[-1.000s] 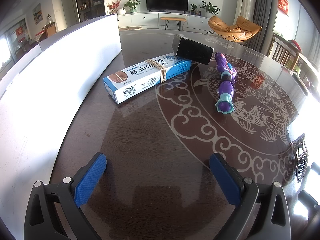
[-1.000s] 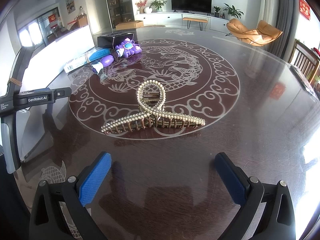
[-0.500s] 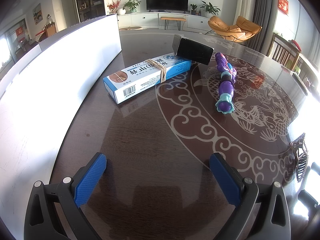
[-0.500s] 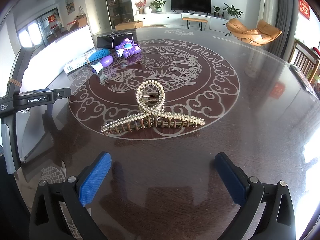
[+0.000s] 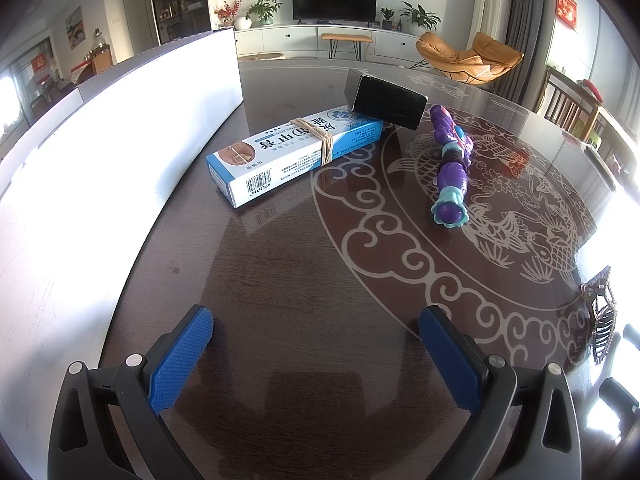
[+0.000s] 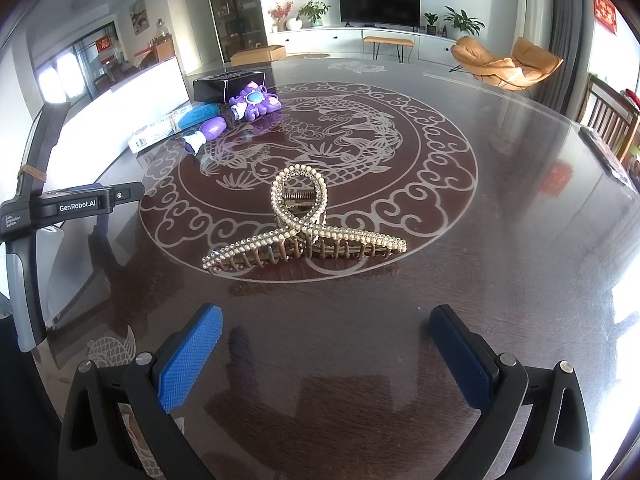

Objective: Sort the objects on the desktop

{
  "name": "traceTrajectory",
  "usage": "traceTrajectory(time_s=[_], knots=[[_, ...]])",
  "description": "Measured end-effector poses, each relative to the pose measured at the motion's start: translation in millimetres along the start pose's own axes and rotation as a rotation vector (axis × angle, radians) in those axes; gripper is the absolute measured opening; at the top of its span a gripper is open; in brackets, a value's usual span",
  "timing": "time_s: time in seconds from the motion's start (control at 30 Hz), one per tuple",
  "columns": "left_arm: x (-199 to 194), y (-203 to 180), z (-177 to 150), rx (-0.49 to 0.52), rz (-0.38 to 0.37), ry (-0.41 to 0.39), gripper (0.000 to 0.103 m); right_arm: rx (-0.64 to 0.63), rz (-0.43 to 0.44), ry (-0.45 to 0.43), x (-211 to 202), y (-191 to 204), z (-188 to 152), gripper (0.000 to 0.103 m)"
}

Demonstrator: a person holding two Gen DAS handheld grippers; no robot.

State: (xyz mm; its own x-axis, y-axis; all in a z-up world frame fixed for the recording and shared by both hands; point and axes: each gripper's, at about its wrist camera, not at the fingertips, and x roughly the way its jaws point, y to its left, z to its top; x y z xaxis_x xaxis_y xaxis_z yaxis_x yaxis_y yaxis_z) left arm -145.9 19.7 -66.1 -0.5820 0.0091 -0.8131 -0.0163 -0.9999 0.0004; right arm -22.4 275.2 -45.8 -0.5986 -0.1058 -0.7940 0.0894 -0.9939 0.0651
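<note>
Both claws spread wide, empty, over the dark patterned desk (image 6: 520, 200).
Right claw (image 6: 326, 352) faces the pearl-studded gold hair clip (image 6: 304, 224); left claw (image 5: 316, 354) faces the blue-white carton (image 5: 296, 152).

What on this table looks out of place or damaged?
Nothing looks damaged or spilled. The only oddity: the black box rests tilted on the far end of the blue carton, which has rubber bands wrapped around it.

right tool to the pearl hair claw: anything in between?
Nothing. In the right wrist view, only bare dark table separates the open right tool from the pearl hair claw, which lies straight ahead.
</note>
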Motion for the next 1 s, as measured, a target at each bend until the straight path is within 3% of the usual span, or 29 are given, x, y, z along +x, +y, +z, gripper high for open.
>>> traceTrajectory(time_s=[0.37, 0.5, 0.7, 0.87, 0.97, 1.0], knots=[[0, 0, 0, 0.0, 0.0, 0.0, 0.103, 0.091, 0.011, -0.022, -4, -15, -2, 0.103], [0, 0, 0, 0.0, 0.0, 0.0, 0.103, 0.071, -0.002, -0.003, -1, -11, 2, 0.103], [0, 0, 0, 0.0, 0.0, 0.0, 0.103, 0.045, 0.108, 0.022, 25, 3, 39, 0.103], [0, 0, 1, 0.0, 0.0, 0.0, 0.103, 0.012, 0.102, 0.012, 51, 11, 69, 0.103], [0, 0, 1, 0.0, 0.0, 0.0, 0.103, 0.014, 0.129, 0.021, 52, 19, 69, 0.103], [0, 0, 1, 0.0, 0.0, 0.0, 0.103, -0.02, 0.103, 0.025, 52, 24, 66, 0.103]])
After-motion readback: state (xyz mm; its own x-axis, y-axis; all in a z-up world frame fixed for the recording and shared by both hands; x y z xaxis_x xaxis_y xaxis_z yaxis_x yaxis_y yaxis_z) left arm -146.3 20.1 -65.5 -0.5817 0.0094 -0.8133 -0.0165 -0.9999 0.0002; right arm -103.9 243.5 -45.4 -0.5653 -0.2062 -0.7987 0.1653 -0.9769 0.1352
